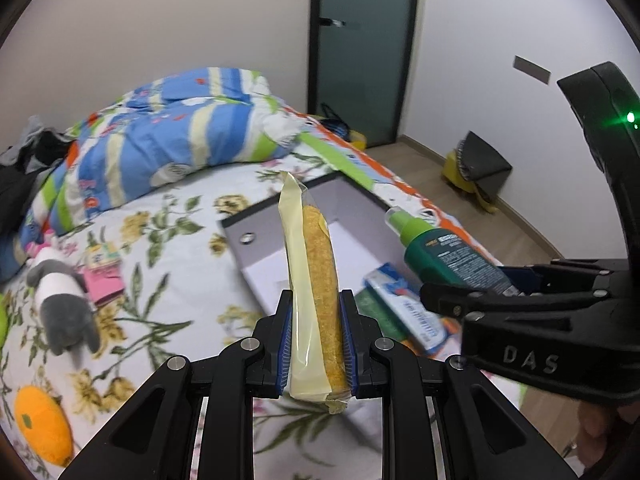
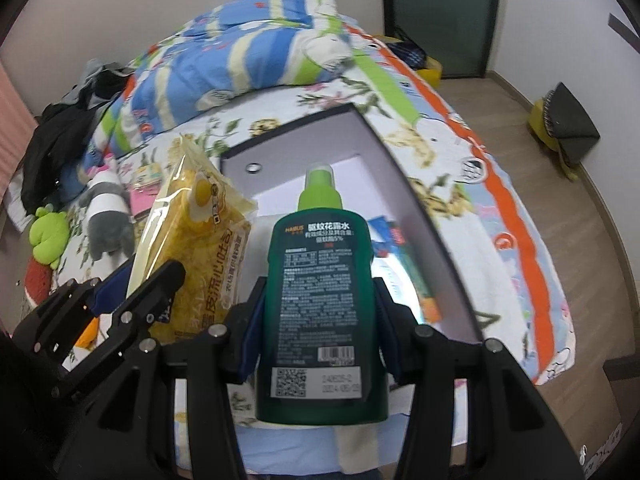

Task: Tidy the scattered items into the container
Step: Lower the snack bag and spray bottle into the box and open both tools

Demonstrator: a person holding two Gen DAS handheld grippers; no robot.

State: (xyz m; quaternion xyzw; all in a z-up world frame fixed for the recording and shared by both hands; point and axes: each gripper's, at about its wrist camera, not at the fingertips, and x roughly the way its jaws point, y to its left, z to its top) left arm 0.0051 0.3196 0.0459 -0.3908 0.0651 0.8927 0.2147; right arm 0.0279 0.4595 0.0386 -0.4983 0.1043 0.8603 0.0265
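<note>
Left wrist view: left tongs (image 1: 316, 344) squeezed tight on a snack packet (image 1: 314, 292), long side pointing up and away, over the near edge of the grey box (image 1: 256, 248) on the bed (image 1: 160, 216). Lots of free room inside the box; a toothpaste box (image 1: 404, 308) lying in it.

Right wrist view: right tongs (image 2: 320, 308) partly open, clamped on a green spray bottle (image 2: 320, 280), nozzle pointing away toward the box (image 2: 400, 184). Soft toys (image 2: 108, 216) off to the left.

My two views are bright with soft, even room light. The fisheye bends the edges into dark corners, and slight blur softens the bed (image 1: 168, 240) prints.
</note>
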